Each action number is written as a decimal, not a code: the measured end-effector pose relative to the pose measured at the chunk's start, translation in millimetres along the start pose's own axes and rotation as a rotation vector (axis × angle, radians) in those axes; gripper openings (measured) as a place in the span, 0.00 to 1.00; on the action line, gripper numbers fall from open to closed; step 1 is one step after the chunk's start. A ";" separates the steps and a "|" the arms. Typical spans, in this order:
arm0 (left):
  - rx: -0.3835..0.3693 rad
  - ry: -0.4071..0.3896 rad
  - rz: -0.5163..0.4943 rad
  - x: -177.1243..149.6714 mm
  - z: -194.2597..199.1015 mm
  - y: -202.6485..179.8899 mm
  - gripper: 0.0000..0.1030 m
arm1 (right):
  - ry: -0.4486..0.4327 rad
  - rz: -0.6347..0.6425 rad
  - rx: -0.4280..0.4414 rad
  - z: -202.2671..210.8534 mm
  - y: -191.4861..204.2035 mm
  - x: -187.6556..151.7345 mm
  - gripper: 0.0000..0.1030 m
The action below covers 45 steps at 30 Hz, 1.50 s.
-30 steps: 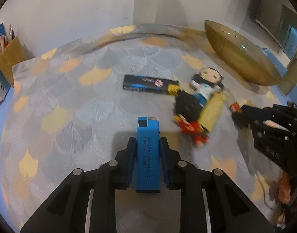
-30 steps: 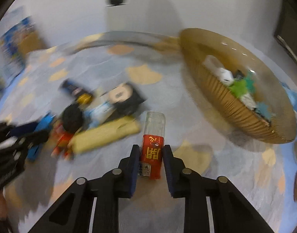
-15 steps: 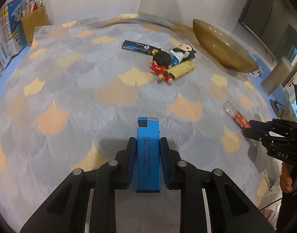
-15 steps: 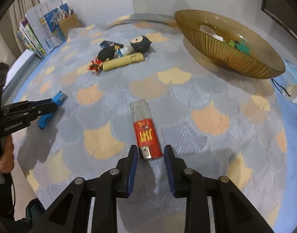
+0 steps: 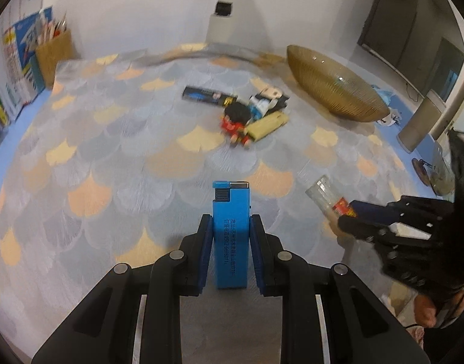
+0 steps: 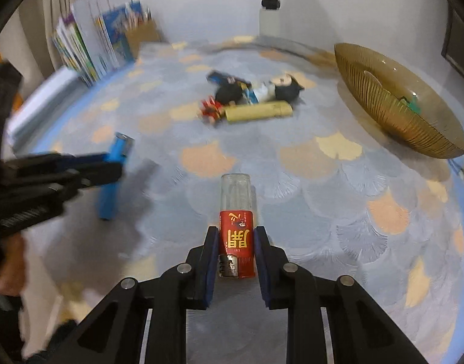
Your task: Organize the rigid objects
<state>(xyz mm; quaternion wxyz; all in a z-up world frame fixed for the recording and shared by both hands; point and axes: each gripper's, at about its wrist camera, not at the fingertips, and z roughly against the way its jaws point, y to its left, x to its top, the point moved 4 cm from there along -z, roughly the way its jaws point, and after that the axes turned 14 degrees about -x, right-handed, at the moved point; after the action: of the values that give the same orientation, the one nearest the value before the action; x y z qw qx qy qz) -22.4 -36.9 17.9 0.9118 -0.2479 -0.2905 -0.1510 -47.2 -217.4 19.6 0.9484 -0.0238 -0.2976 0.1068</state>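
My left gripper (image 5: 231, 227) is shut on a blue lighter (image 5: 231, 209), held above the near part of the patterned table; both also show in the right wrist view (image 6: 113, 163). My right gripper (image 6: 236, 236) is shut on a red-labelled clear lighter (image 6: 236, 212), seen at the right of the left wrist view (image 5: 329, 201). A pile lies mid-table: a dark box (image 5: 206, 94), two dolls (image 5: 236, 118) (image 5: 266, 98) and a yellow tube (image 5: 266, 126). An amber glass bowl (image 6: 398, 109) stands at the far right with small items inside.
Books and a pencil holder (image 6: 104, 39) stand at the table's far left corner. A grey cup-like object (image 5: 420, 127) and a coaster (image 5: 423, 170) sit past the table's right edge. A dark screen (image 5: 414, 30) hangs on the right wall.
Both grippers pulled back from the pile toward the near side, then closer together. The right jaws, loose around the red lighter half a second ago, now clamp it.
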 end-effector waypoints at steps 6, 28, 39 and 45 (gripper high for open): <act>-0.048 -0.103 -0.088 68.0 10.8 -37.2 0.20 | -0.139 -0.158 -0.041 47.5 -69.8 42.1 0.22; -0.334 -0.086 -0.233 207.9 -124.1 -157.7 0.37 | -0.139 -0.410 -0.249 -3.0 -237.4 113.3 0.24; -0.211 -0.330 -0.265 158.2 31.0 -104.9 0.70 | -0.393 -0.431 -0.376 97.6 -214.3 84.8 0.75; -0.116 -0.386 -0.153 116.8 89.2 -51.8 0.70 | -0.448 -0.391 -0.287 128.3 -156.7 85.5 0.98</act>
<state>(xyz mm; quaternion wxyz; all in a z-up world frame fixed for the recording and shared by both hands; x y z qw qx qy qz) 7.1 -47.1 170.6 0.8093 -0.3017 -0.4684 -0.1859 -22.3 -354.2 190.0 0.8489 -0.0757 -0.5097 -0.1177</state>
